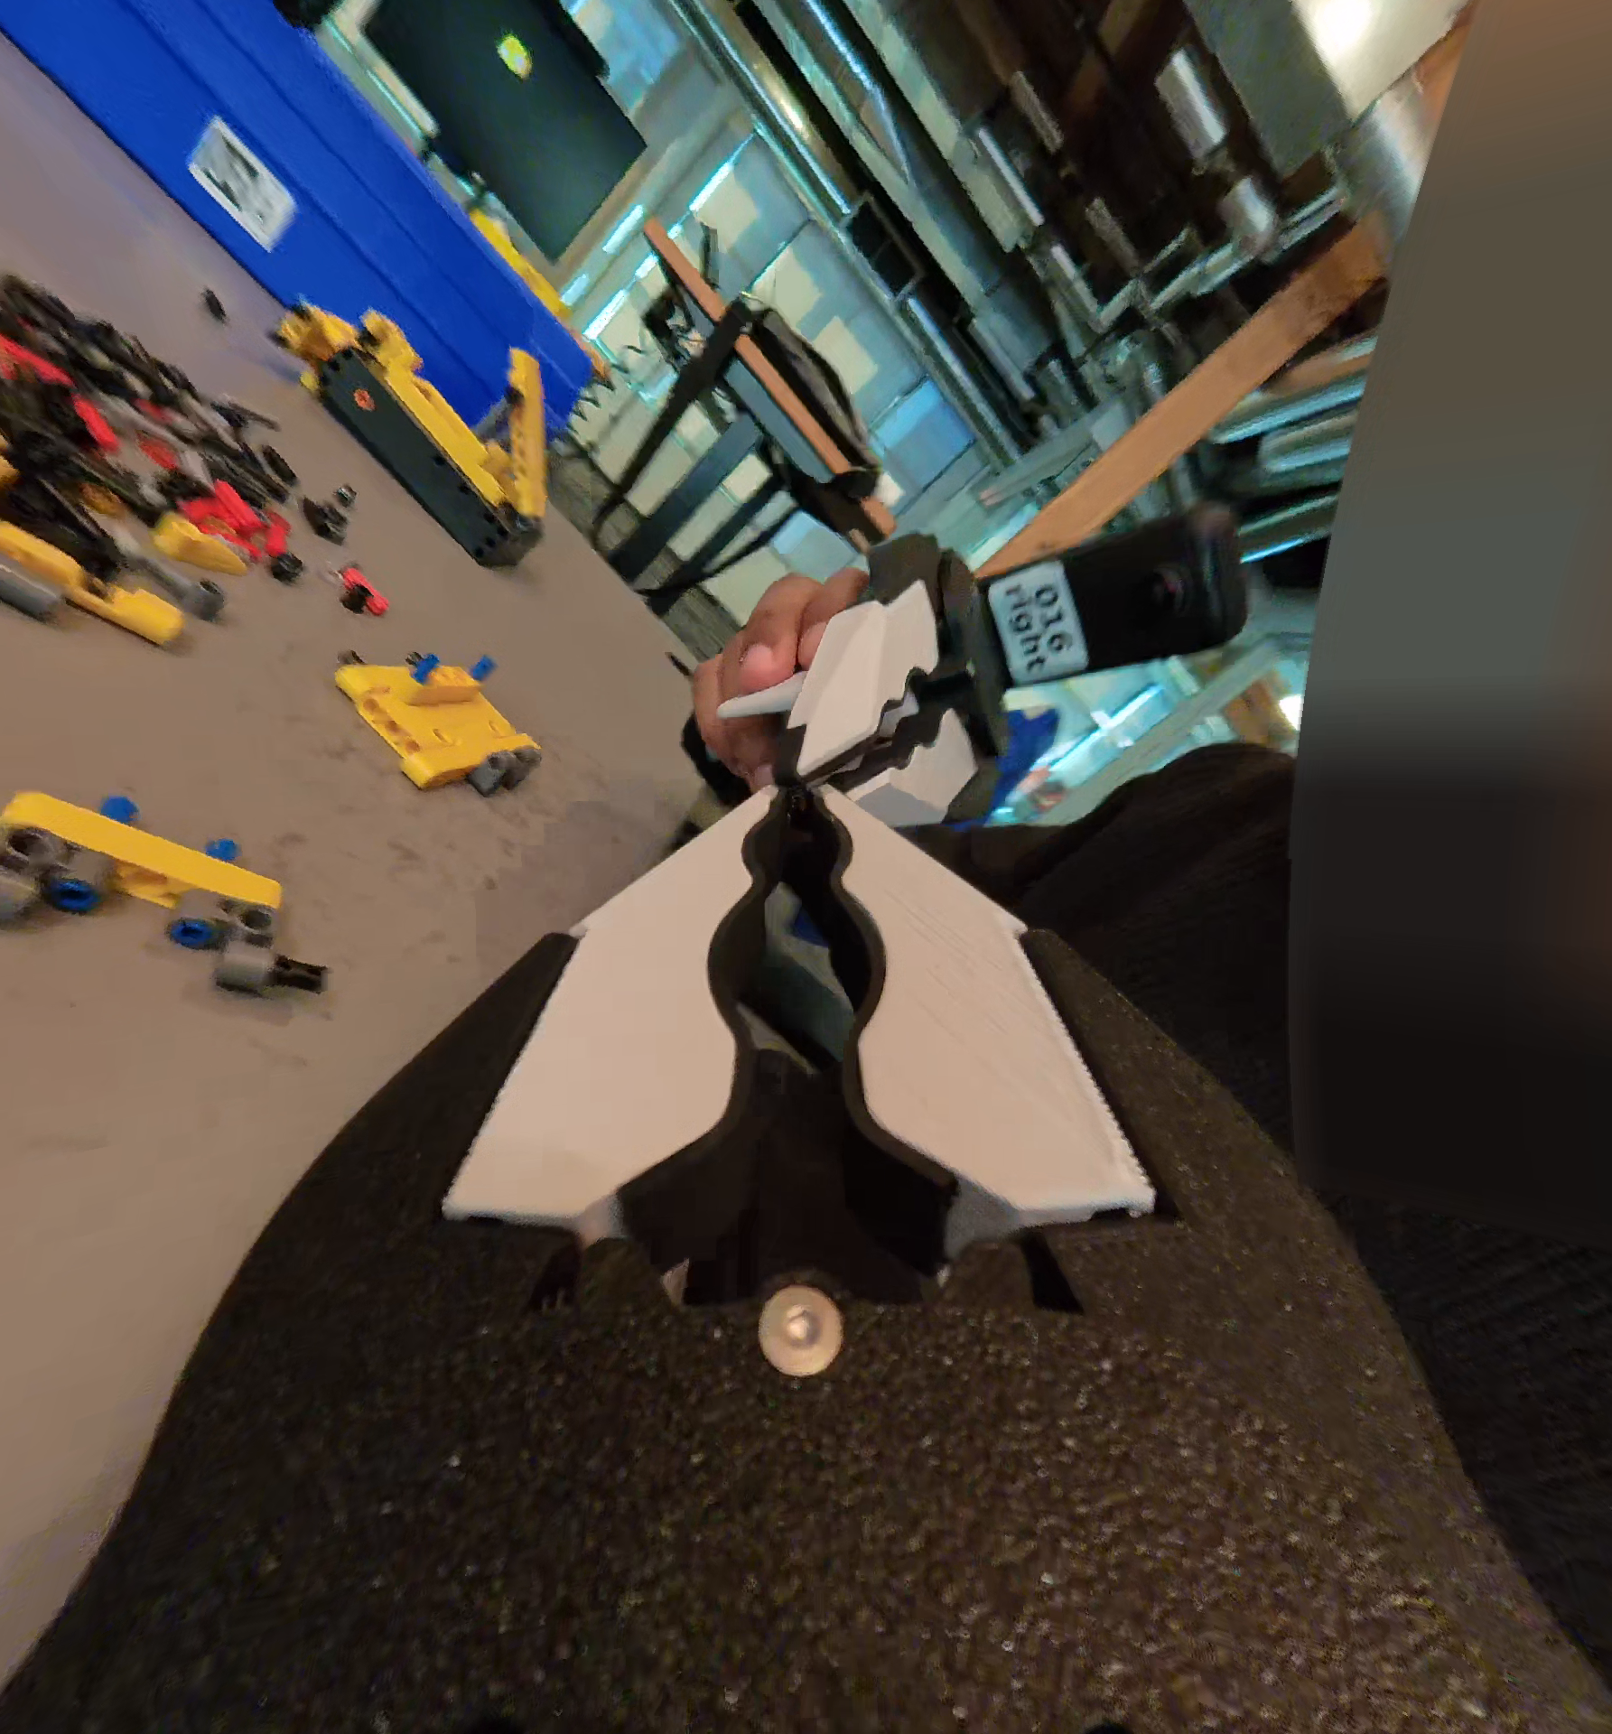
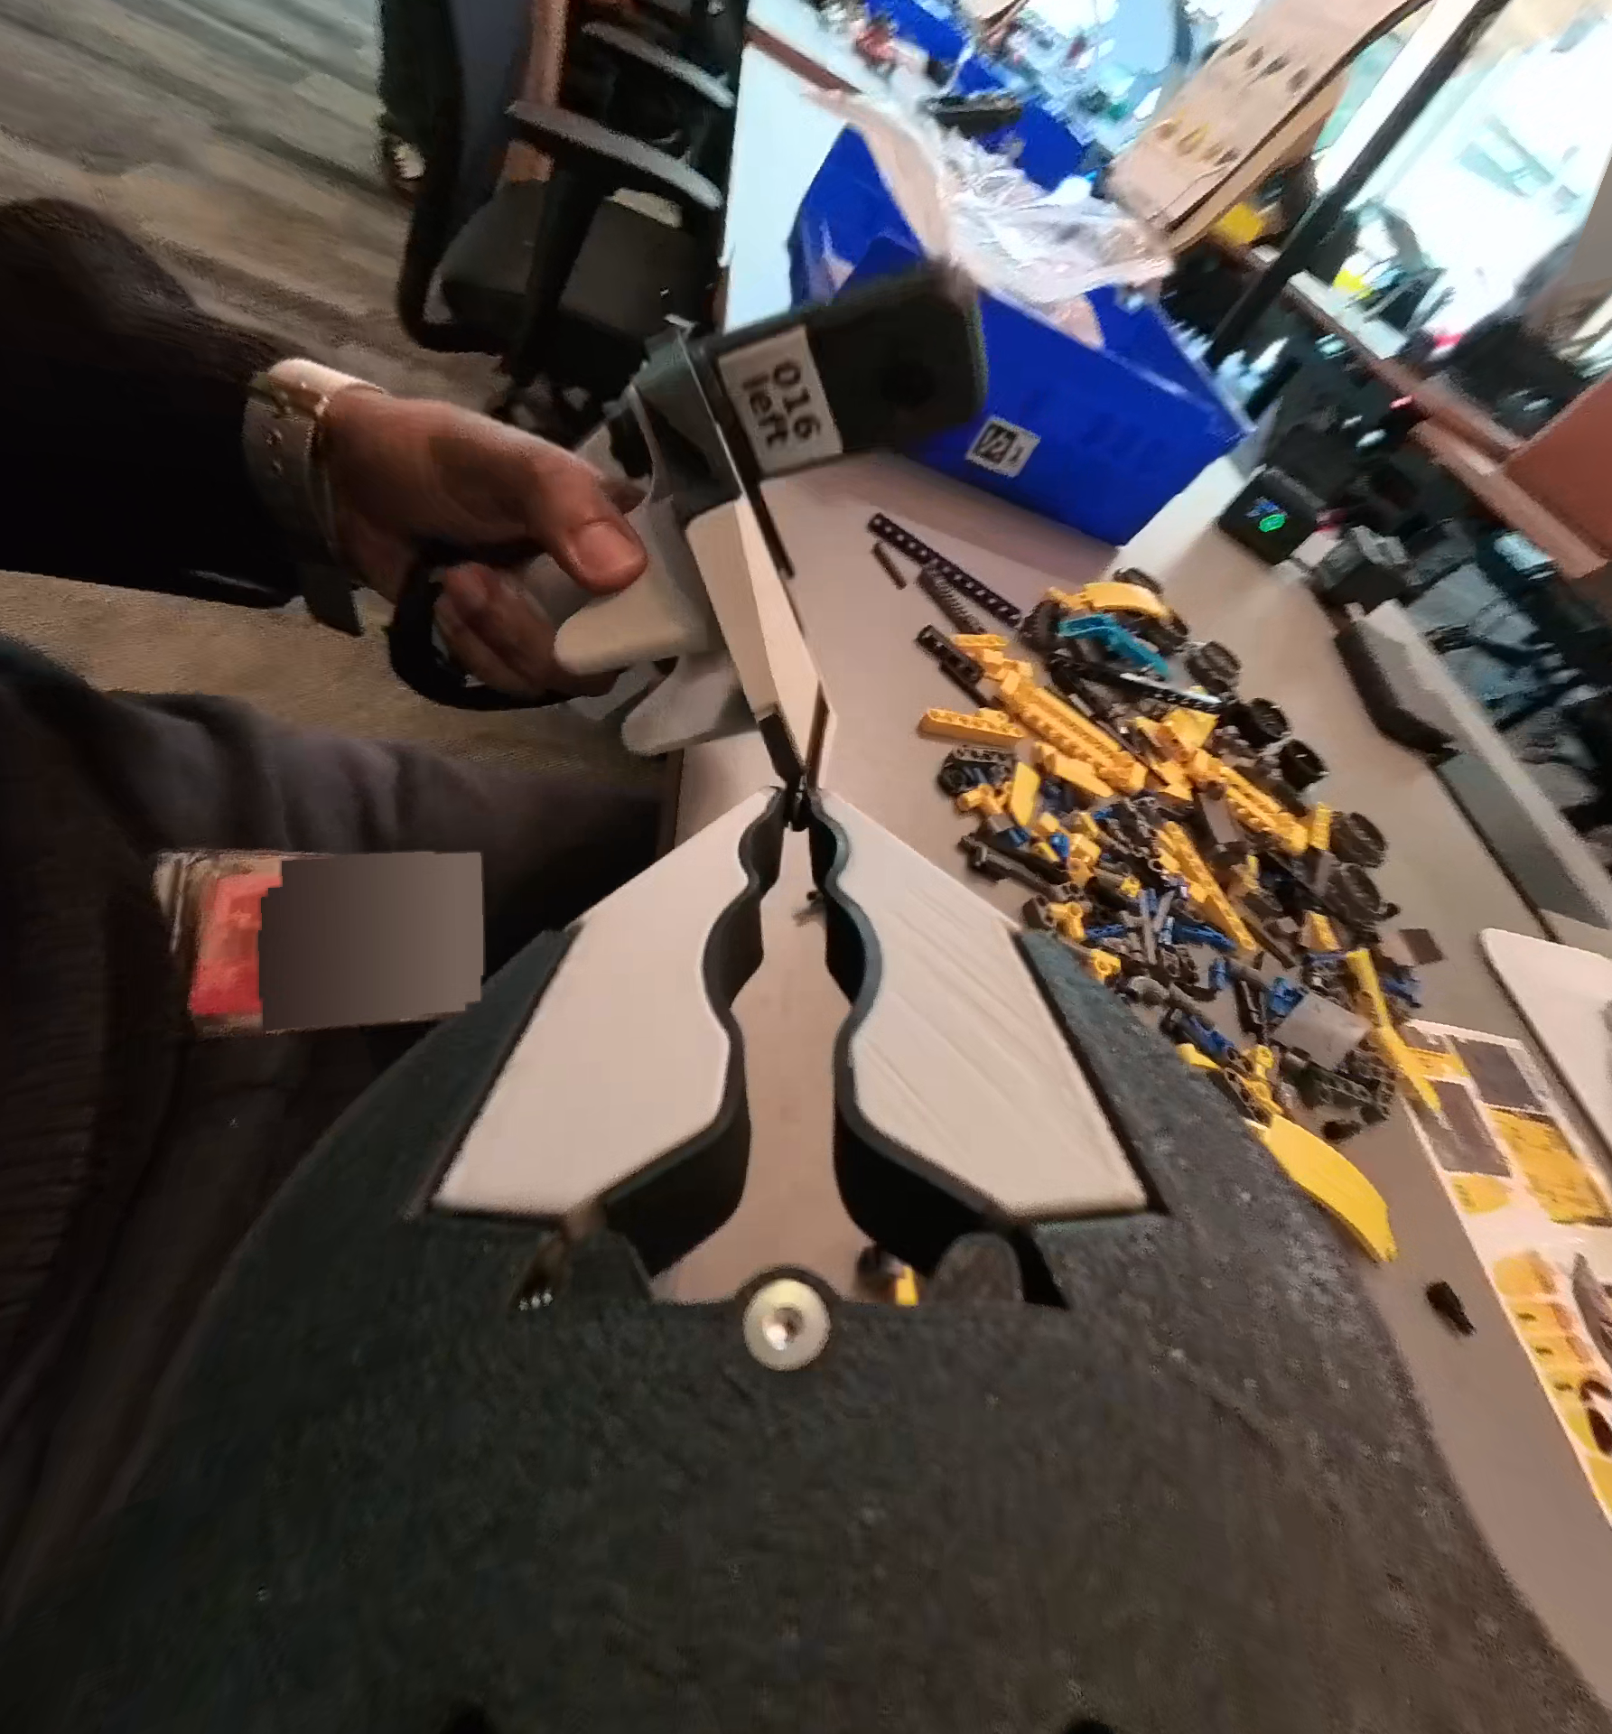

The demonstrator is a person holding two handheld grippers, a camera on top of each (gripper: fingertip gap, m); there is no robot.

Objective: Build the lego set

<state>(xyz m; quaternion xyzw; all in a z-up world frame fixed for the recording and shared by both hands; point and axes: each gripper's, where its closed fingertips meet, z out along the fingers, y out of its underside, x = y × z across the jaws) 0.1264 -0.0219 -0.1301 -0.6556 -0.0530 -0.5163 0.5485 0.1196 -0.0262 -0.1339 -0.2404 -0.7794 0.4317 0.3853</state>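
Left gripper (image 1: 797, 798) tips pinched on tiny dark piece (image 1: 798, 805), right gripper (image 2: 794, 805) tips nipping same bit, off table (image 1: 333, 1079) edge. Brick pile (image 2: 1186, 826) nearby.

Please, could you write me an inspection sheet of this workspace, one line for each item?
Surface: grey table, scuffed.
Job's things: yellow part-built assemblies; loose pile of building pieces in yellow, black and blue.
Clutter: printed sheet near the table edge; blue bin.
Grippers: left claw and right claw both shut, tip to tip; a tiny dark bit there, too small to tell.
Cables: nothing seen.
Surroundings: black office chair; other desks behind.
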